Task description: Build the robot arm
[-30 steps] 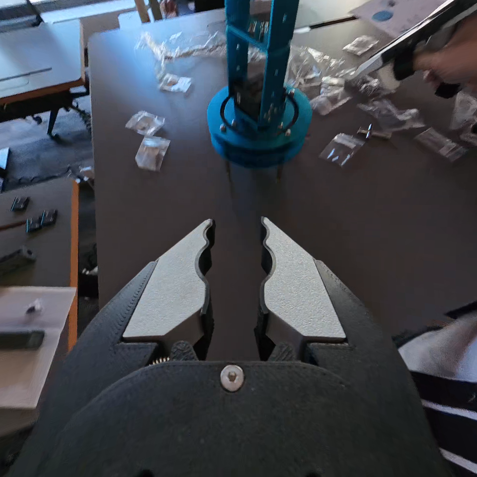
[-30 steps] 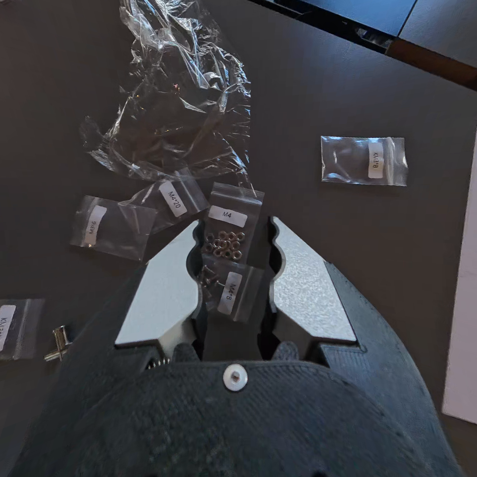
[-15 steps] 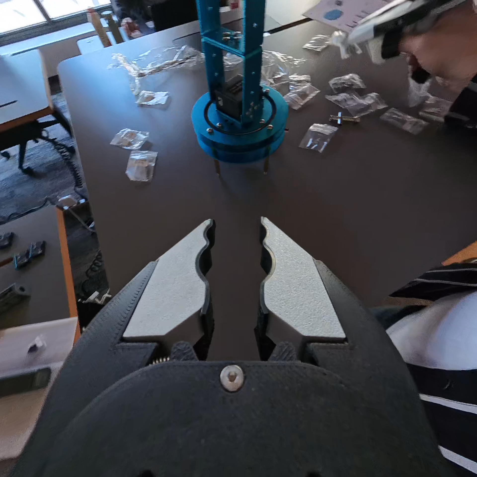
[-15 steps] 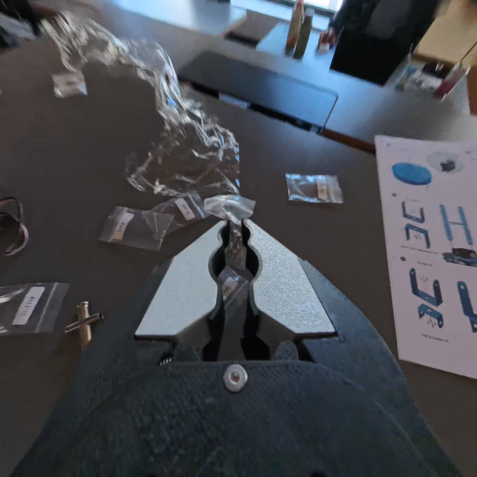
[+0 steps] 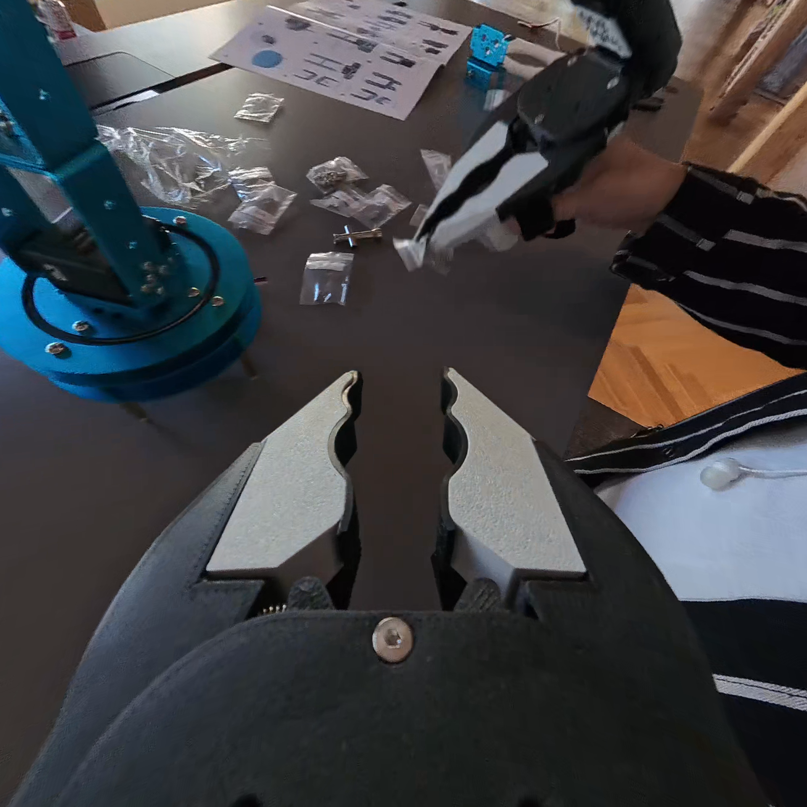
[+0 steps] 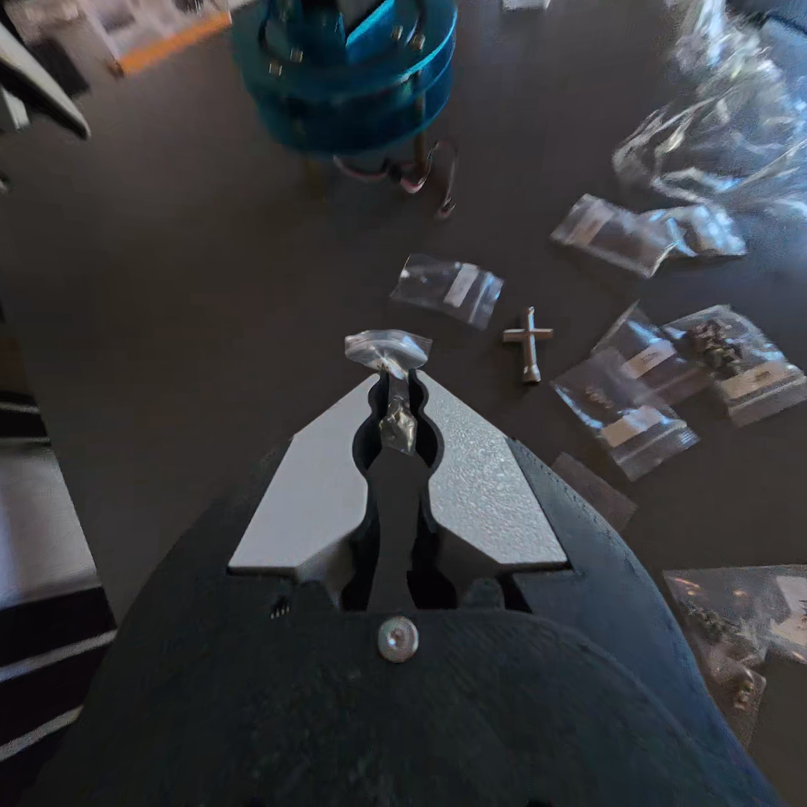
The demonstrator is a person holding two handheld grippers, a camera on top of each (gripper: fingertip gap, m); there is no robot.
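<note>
Small clear bag (image 6: 395,419) of tiny metal hardware sits pinched between the tips of my right gripper (image 6: 395,376), held up off the dark table (image 6: 196,270); its crumpled top pokes out past the fingertips and its lower part hangs in the gap behind them.

From the left wrist view, my left gripper (image 5: 399,379) has its fingers spread with only bare table (image 5: 436,323) showing between them; it holds nothing. To its left stands the blue round base (image 5: 126,314) with a blue upright frame (image 5: 65,144) rising from it, raised on thin legs. Farther out I see the right gripper (image 5: 421,242) held in a person's hand (image 5: 611,192) with a striped sleeve (image 5: 720,262), the little bag (image 5: 408,255) at its tip, blurred. Below it lie several other clear bags, one (image 5: 327,277) nearest me, and a small metal cross wrench (image 5: 356,236). A printed sheet (image 5: 345,52) lies at the far end of the table, with a small blue bracket (image 5: 487,48) beside it.

From the right wrist view, my fingers are closed on the bag. The cross wrench (image 6: 528,343) lies just right of the fingertips, a flat clear bag (image 6: 447,288) beyond it, and more labelled bags (image 6: 646,236) and loose crumpled plastic (image 6: 733,122) to the right. The blue base (image 6: 349,78) stands ahead, with thin wires (image 6: 415,179) under its edge.
</note>
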